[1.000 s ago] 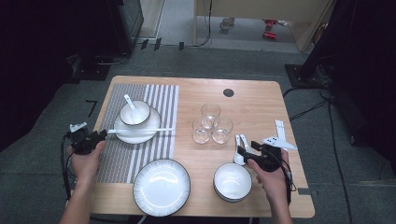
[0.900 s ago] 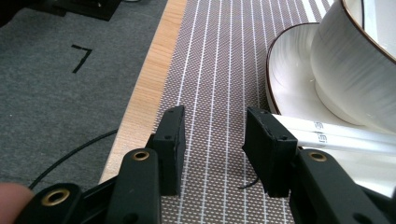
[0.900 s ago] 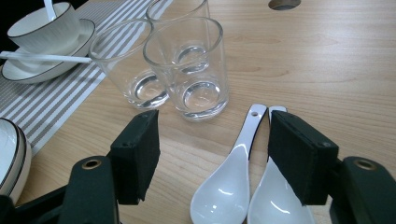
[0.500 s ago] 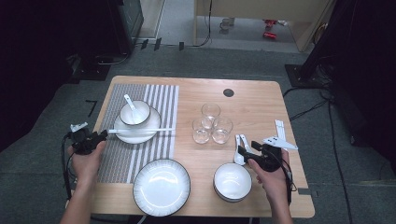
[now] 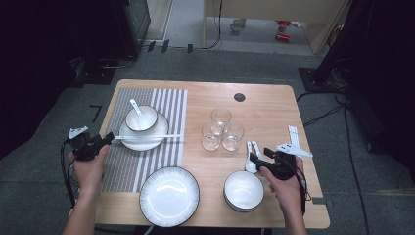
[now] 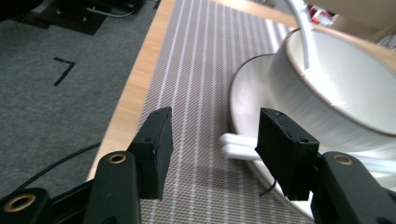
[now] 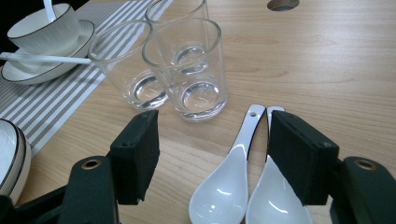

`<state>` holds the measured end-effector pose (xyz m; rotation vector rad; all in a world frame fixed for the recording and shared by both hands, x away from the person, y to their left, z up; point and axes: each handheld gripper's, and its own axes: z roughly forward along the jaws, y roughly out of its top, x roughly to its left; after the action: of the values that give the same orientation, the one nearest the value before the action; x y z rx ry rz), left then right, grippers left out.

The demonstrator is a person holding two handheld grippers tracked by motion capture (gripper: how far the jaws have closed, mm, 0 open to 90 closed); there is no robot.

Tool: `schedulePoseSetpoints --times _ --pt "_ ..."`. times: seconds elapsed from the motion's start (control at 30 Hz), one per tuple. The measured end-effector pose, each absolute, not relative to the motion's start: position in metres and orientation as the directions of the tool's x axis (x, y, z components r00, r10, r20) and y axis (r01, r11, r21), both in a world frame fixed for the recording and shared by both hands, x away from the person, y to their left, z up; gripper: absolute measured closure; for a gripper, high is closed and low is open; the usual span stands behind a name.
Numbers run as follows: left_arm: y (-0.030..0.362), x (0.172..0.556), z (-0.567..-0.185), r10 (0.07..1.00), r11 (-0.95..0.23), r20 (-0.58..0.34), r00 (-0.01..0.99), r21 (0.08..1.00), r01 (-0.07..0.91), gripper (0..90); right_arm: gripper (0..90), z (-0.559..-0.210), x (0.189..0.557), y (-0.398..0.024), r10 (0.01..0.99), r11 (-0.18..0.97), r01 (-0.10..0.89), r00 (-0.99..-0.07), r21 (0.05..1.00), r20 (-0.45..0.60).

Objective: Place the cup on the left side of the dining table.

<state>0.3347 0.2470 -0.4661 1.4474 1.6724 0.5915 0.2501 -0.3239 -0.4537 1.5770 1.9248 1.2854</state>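
The left tool (image 5: 108, 136) sits at the left edge of the tabletop (image 5: 274, 107), over the striped placemat (image 5: 161, 105). Its jaws have just been opening and now stand apart. In the left gripper view the ends of the white chopsticks (image 6: 233, 143) lie between the two pads, just beside the right pad, and no pad presses on them. The chopsticks rest across the rim of a white plate (image 5: 157, 138), which lies on the placemat. A white bowl (image 5: 133, 121) stands on this plate, and a white spoon (image 5: 137, 110) leans inside the bowl.

The right tool (image 5: 256, 155) is at the right side of the tabletop, and its jaws are open too. In the right gripper view two white spoons (image 7: 224, 186) lie side by side on the wood, touching each other. One spoon is between the jaws and the other is partly under the right jaw. It is not clear whether a pad touches them.

Three clear glasses (image 5: 220, 129) stand close together near the middle of the tabletop, just beyond the spoons. A stack of white bowls (image 5: 243, 191) stands near the front edge, next to the right hand (image 5: 286, 188). A large white plate (image 5: 169, 196) with a dark rim lies at the front, partly on the placemat. The left hand (image 5: 90, 166) holds its tool from below.
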Motion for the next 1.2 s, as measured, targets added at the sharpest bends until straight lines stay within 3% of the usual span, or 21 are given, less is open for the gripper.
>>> schedulePoseSetpoints --times 0.53,0.83,1.2 --pt "0.203 0.331 -0.446 0.94 0.159 -0.298 0.165 0.812 0.561 41.1 31.2 -0.453 0.25 -0.325 0.907 -0.026 0.596 -0.323 0.802 0.269" --pt "0.16 0.334 -0.441 0.897 0.078 -0.305 0.319 0.821 0.565 35.0 23.7 -0.451 0.249 -0.326 0.911 -0.025 0.587 -0.319 0.809 0.26" --pt "0.096 0.342 -0.431 0.821 -0.019 -0.304 0.484 0.832 0.554 33.8 25.2 -0.451 0.249 -0.325 0.913 -0.018 0.587 -0.32 0.809 0.253"
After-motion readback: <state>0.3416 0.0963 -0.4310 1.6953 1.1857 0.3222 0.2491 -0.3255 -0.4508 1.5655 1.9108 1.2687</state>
